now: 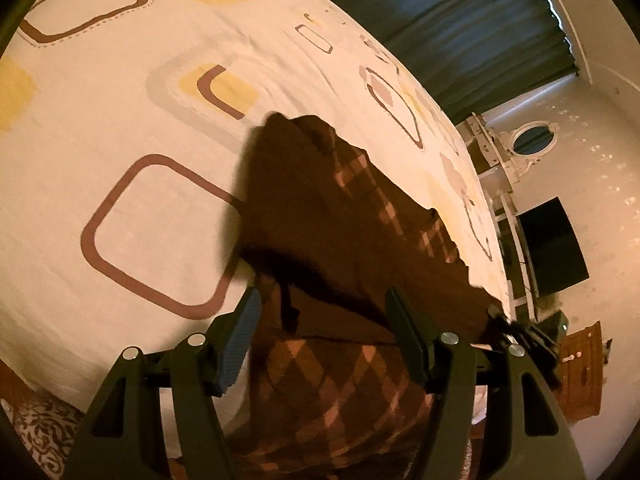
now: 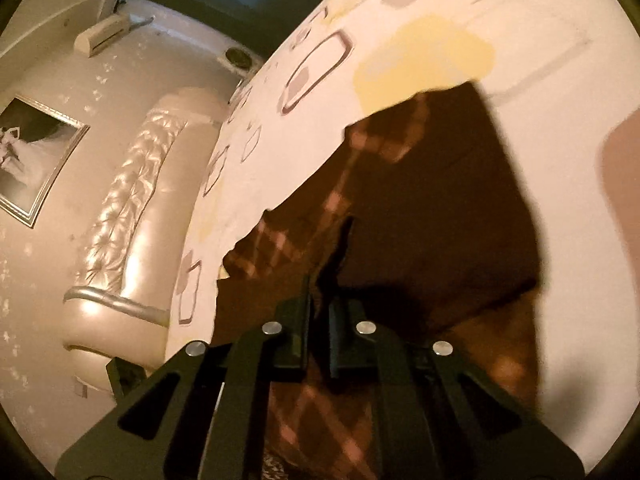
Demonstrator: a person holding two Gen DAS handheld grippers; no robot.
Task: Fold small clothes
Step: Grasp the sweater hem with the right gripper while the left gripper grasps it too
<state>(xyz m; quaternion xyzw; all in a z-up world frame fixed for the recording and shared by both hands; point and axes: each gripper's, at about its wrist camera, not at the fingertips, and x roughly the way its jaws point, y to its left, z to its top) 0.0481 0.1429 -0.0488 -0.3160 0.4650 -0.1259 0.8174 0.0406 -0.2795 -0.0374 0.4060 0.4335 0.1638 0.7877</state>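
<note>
A small brown garment with an argyle diamond pattern (image 1: 352, 216) lies on the bed, partly folded over itself; it also shows in the right wrist view (image 2: 432, 200). My left gripper (image 1: 324, 308) is open, its fingers on either side of the garment's near part, holding nothing. My right gripper (image 2: 320, 300) is shut on a dark edge of the garment and holds it just above the bed. The right gripper also shows at the garment's right corner in the left wrist view (image 1: 516, 328).
The bed sheet (image 1: 132, 92) is cream with brown and yellow rounded squares. A padded headboard (image 2: 120, 216) and framed picture (image 2: 36, 156) stand to the left. A dark curtain (image 1: 472, 28), white shelving (image 1: 504, 184) and a dark screen (image 1: 556, 248) lie beyond the bed.
</note>
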